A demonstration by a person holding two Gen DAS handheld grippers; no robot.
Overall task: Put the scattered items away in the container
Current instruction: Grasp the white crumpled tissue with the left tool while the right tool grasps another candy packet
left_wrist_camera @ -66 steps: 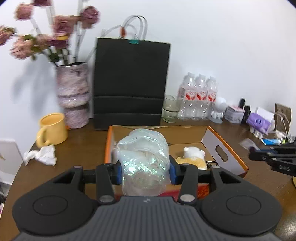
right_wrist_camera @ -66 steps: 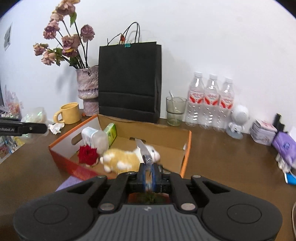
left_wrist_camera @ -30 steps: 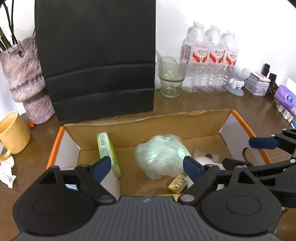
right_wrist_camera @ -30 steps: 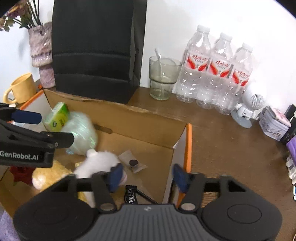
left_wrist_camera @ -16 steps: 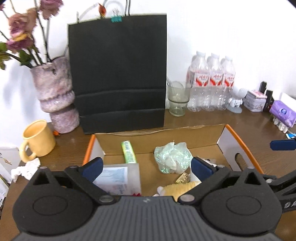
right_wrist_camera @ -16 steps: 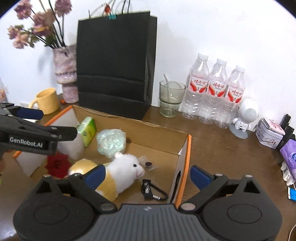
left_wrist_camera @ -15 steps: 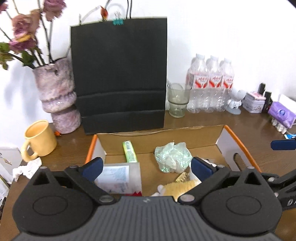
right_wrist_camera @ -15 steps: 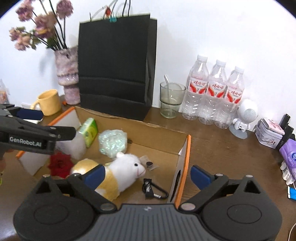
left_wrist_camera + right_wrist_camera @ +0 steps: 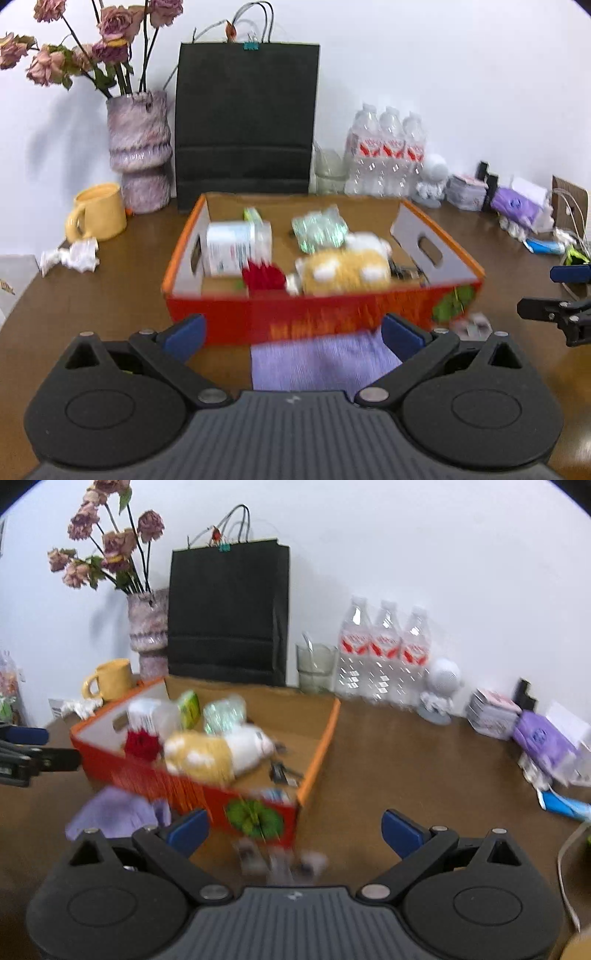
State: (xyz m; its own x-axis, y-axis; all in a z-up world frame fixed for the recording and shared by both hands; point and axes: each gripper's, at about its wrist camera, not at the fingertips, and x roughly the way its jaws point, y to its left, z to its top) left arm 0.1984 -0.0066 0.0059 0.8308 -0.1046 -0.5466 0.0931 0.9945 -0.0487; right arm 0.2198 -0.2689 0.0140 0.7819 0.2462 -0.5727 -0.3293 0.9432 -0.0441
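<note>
Left gripper (image 9: 291, 330) and right gripper (image 9: 293, 829) both gaping wide, empty, near the filled cardboard box (image 9: 325, 317)

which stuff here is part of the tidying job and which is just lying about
Job: cardboard box; inside it the plush toy, red rose, crinkly plastic bag; outside it, purple cloth.

Lying about: black paper bag, vase, yellow mug, water bottles.

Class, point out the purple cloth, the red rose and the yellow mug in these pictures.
purple cloth (image 9: 317, 360), left wrist view, middle of the fabric.
red rose (image 9: 141, 744), right wrist view, centre of the bloom.
yellow mug (image 9: 101, 212), left wrist view, side wall.
</note>
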